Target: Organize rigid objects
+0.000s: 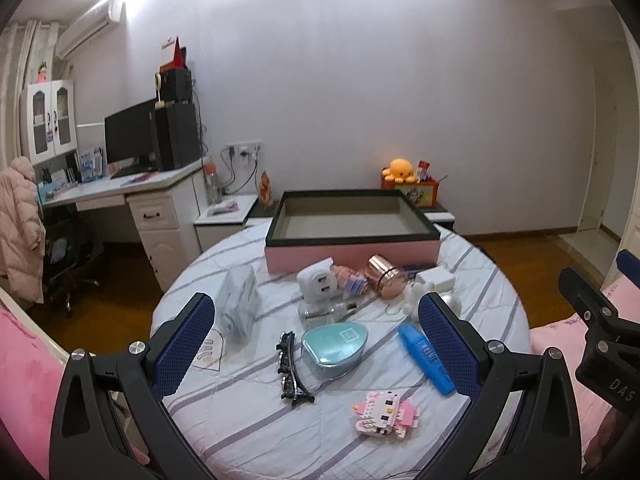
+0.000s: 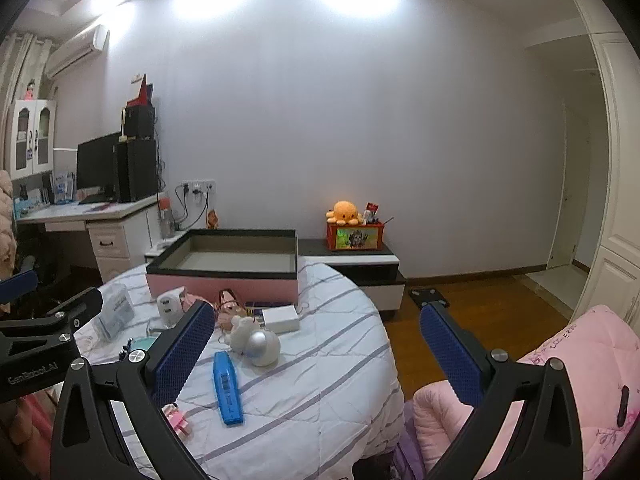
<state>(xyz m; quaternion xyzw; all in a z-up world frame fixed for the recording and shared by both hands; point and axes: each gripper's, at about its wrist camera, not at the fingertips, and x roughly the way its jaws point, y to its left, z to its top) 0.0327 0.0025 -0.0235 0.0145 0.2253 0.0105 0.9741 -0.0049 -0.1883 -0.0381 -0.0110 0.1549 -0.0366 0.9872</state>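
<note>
1. A round table [image 1: 472,280] under a white quilted cover with grey stripes stands in a bedroom with a pale wall, a desk [image 1: 120,192] to the left and wood flooring.
2. A shallow pink box [image 1: 352,256] with a dark rim sits open at the far side of the table; all else is placed relative to it.
3. Just in front of the box lie a white charger [image 1: 316,284], a copper-coloured jar [image 1: 384,280] on its side and a flat white block [image 1: 436,278].
4. Left of the box's front is a clear plastic case [image 1: 240,300].
5. Farther forward from the box lie a teal heart-shaped tin [image 1: 334,344], a black hair clip [image 1: 290,368], a blue highlighter [image 1: 426,358] and a pink brick-built figure [image 1: 382,412].
6. A white figurine with a silvery ball [image 2: 256,342] lies in front of the box's right end; its exact shape is hard to make out.
7. The left gripper [image 1: 316,344] hovers wide open above the tin and clip, gripping nothing.
8. The right gripper [image 2: 316,356] is likewise spread wide and empty, beyond the table's right edge and nearer than the box.
</note>
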